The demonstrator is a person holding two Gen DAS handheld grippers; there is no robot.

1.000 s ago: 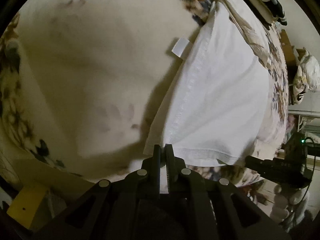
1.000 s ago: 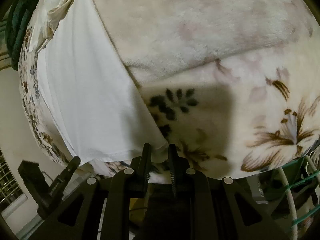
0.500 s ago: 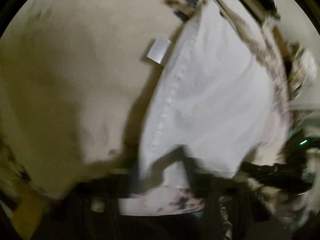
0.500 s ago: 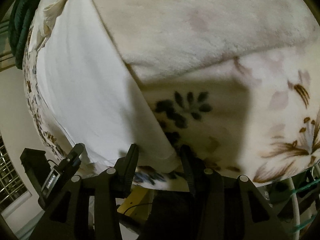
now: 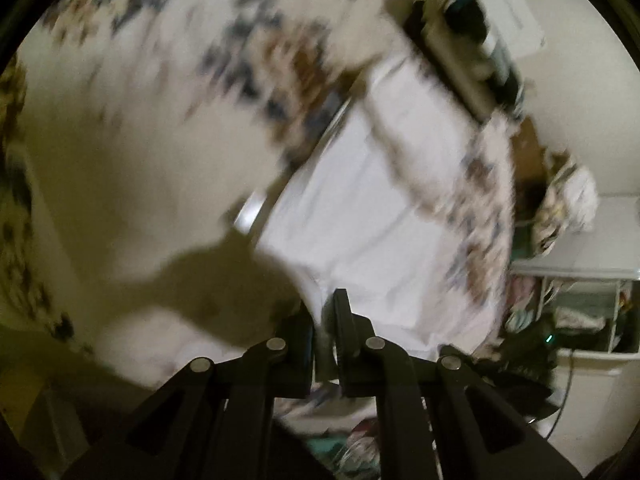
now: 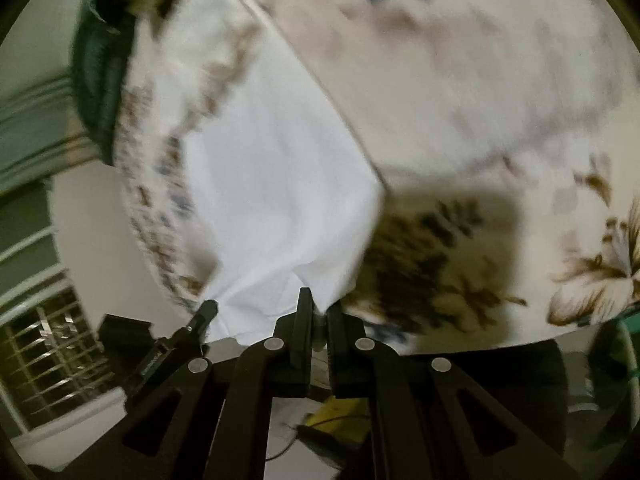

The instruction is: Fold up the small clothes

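Observation:
A white garment (image 5: 372, 216) lies on a cream floral blanket (image 5: 132, 168), with its near edge lifted off the bed. My left gripper (image 5: 325, 312) is shut on the garment's near left corner. My right gripper (image 6: 318, 312) is shut on the near right corner of the same white garment (image 6: 276, 184), and the cloth bunches at its fingertips. The left gripper shows in the right wrist view (image 6: 206, 310) at the garment's other corner. A small white tag (image 5: 250, 216) sticks out from the garment's left edge. Both views are blurred.
The floral blanket (image 6: 460, 92) covers the bed on both sides of the garment. A shelf with clothes (image 5: 576, 308) stands to the right of the bed. A window grille (image 6: 52, 344) and a wall are at the left in the right wrist view.
Both grippers opened around the garment's near corners, then shut on them. They have lifted the near edge and both views have swung upward.

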